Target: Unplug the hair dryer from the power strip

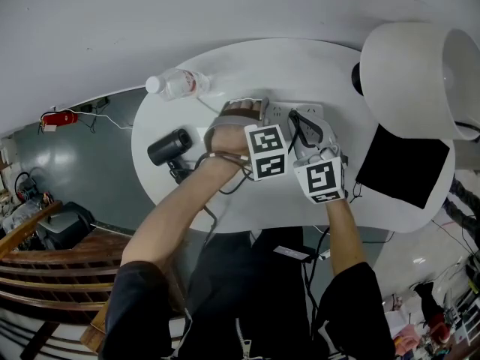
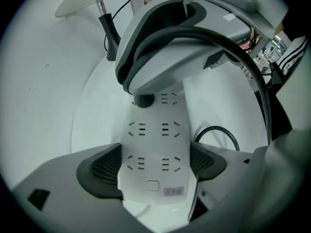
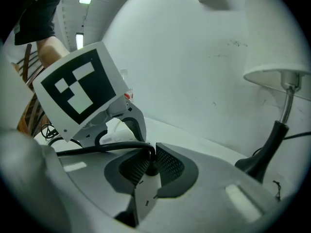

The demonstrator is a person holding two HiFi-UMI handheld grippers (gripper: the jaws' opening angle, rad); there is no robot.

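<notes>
Overhead, the head view shows a round white table (image 1: 172, 193) with the black hair dryer (image 1: 171, 147) lying on its left side and a water bottle (image 1: 178, 84) on its side near the far edge. The white power strip (image 1: 296, 112) lies across the middle of the table. The left gripper (image 1: 244, 115) comes straight down on the strip's left end, and the right gripper (image 1: 304, 130) reaches in just beside it. A lamp (image 1: 409, 77) with a white shade stands at the right, above a flat black square (image 1: 405, 169).

Through the left gripper view, the left gripper (image 2: 153, 165) is clamped on the power strip (image 2: 153, 130): one dark pad presses against each long side of its near end. Farther along the strip, the round black plug (image 2: 144, 100) sits in a socket, with the right gripper (image 2: 184, 47) arched over it. A loop of black cord (image 2: 221, 130) lies on the table just right of the strip.

From the right gripper view, the right gripper (image 3: 151, 160) is clenched on the plug (image 3: 150, 169), its ribbed pads tight against both sides. The plug is seated in the power strip (image 3: 143, 198), seen edge-on below. Its cord (image 3: 97, 149) runs off to the left. The left gripper (image 3: 80, 89) stands close behind, and the lamp (image 3: 282, 96) is at the right.
</notes>
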